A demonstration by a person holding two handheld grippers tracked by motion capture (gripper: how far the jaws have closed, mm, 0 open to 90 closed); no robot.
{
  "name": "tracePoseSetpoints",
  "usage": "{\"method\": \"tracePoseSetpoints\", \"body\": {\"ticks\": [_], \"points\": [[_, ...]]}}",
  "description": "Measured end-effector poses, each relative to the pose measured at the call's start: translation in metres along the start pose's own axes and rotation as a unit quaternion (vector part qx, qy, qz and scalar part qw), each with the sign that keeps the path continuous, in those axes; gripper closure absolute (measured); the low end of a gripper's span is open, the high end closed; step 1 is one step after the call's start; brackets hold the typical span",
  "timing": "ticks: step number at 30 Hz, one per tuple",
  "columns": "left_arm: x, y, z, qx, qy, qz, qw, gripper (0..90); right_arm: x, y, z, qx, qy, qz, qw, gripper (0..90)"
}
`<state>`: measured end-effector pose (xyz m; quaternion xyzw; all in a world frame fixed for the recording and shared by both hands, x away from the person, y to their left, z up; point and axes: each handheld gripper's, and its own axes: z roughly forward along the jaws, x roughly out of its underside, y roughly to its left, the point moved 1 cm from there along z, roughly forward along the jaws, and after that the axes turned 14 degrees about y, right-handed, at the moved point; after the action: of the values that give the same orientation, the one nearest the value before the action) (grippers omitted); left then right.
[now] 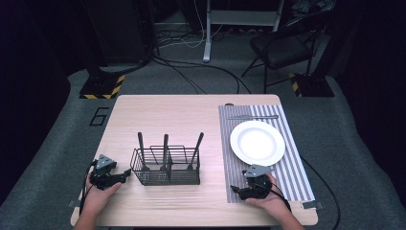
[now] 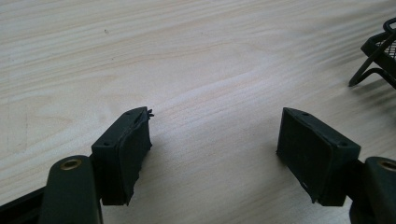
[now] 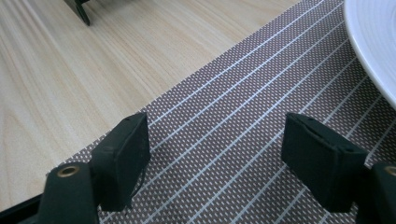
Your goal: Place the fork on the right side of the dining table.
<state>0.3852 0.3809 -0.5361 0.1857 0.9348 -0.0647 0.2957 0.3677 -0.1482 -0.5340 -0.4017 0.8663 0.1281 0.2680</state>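
A black wire caddy (image 1: 166,165) stands on the wooden table (image 1: 167,115) and holds three dark-handled utensils upright. Right of it a white plate (image 1: 257,142) lies on a striped placemat (image 1: 292,167), with a knife (image 1: 253,117) across the mat's far end. My left gripper (image 1: 125,175) rests on the table just left of the caddy, its jaws wide apart over bare wood (image 2: 215,135), open and empty. My right gripper (image 1: 235,190) sits at the mat's near left corner, below the plate, jaws spread over the mat (image 3: 215,154) with nothing between them.
A corner of the caddy (image 2: 378,56) shows at the right edge of the left gripper view. The plate's rim (image 3: 373,42) curves in at the top right of the right gripper view. Beyond the table are a folding chair (image 1: 282,48), cables and stand bases.
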Motion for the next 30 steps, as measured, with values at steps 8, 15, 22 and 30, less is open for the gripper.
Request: {"method": "tracePoseSetpoints", "body": {"ticks": [8,15,22,30], "points": [[-0.0002,-0.0005,-0.0001,0.001,0.003,0.001,1.0,24.0,-0.0019,0.0018,0.0013,0.002,0.002,0.016,0.9999,20.5],[-0.0004,0.0002,-0.0001,0.005,0.004,0.003,1.0,23.3,-0.0022,0.0035,0.0018,0.009,0.003,0.014,0.9999,20.4],[-0.0004,0.0002,-0.0001,0.005,0.004,0.003,1.0,23.3,-0.0021,0.0049,0.0014,0.012,0.0,0.019,0.9997,21.9],[-0.0004,0.0,0.0004,0.004,0.001,0.003,1.0,23.3,-0.0023,0.0034,-0.0017,0.012,0.001,0.027,0.9996,32.9]]}}
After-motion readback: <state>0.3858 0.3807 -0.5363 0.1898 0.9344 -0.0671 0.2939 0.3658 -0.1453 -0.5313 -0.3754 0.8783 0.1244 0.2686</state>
